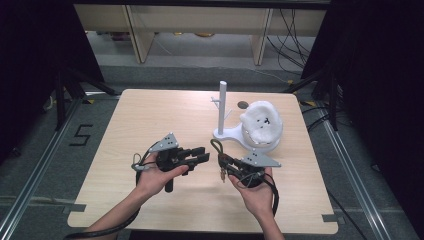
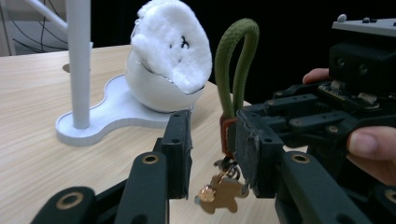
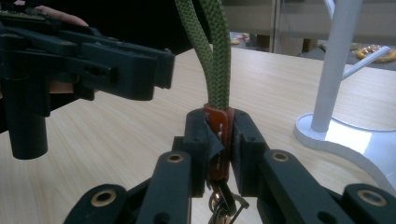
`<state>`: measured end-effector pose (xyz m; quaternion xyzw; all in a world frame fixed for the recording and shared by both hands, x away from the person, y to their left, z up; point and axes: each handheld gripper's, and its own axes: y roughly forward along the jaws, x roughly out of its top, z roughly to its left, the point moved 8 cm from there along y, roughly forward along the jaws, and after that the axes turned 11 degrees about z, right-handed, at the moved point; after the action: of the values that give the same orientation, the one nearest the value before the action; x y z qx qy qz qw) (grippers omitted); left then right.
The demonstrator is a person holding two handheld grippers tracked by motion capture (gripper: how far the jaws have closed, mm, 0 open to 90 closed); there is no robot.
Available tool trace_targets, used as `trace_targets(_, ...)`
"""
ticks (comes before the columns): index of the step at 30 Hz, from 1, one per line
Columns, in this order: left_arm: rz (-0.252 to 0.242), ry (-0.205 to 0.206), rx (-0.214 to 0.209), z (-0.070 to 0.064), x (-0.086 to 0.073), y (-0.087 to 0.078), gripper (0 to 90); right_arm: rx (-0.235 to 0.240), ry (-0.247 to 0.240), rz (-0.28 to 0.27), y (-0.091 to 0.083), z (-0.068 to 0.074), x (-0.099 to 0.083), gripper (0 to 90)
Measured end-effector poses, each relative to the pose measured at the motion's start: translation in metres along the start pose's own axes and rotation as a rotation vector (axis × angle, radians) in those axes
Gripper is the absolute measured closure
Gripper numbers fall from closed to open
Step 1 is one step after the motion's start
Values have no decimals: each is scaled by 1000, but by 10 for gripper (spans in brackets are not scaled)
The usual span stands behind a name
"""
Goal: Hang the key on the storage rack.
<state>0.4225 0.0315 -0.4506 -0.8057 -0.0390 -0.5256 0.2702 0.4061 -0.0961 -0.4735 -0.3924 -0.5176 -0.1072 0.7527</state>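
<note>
Right hand-held gripper (image 3: 218, 154) clamped on keychain (image 3: 217, 126); left hand-held gripper (image 2: 212, 149), jaws apart, at nine o'clock. Could slip during handover, dropping onto desk (image 1: 150, 115).

The right gripper (image 1: 223, 161) has its jaws clamped together; the left gripper (image 1: 204, 154), jaws parted, points straight at it.

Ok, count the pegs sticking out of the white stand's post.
2 that I can make out on the white stand: one short peg on the post's left, one slanting peg lower on its right. Others may be hidden behind the post.
</note>
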Motion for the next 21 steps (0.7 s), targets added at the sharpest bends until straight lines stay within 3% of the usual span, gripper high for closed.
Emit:
trace_targets(5,-17,-8,-31,-2,7,6,675,0,-23,-14,2,1,1,791)
trace_targets(7,-26,-4,-34,-3,10,7,689,8,10,-4,2,3,0,791)
trace_targets(11,-37,3,-26,-2,12,10,719,4,-24,-28,1,2,3,792)
trace_targets(21,-65,-15,-36,-4,15,14,785,7,-15,-25,2,5,2,792)
